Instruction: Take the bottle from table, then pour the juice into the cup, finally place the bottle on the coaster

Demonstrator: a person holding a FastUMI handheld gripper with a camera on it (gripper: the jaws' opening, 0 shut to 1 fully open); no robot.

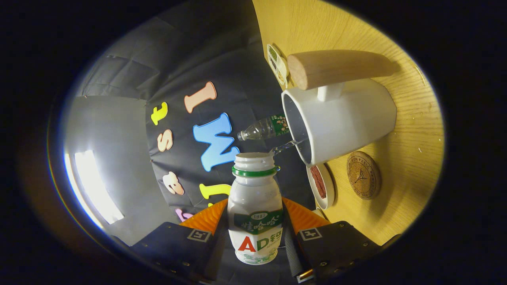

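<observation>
The gripper (255, 233) pinched the bottle (255, 209) between its two fingers, one pressed on each flank of the body. The bottle's long axis ran straight ahead along the fingers, its uncapped mouth pointing away from them. The view was rolled hard over, so the bottle was judged to be tipped into its pour. Just beyond the mouth and a little to one side stood the white cup (340, 124), its opening facing the bottle; a thin stream (286, 147) bridged mouth and rim. Past the cup, on the wooden table (408, 174), lay the round coaster (363, 175), beside a small dish (321, 186).
</observation>
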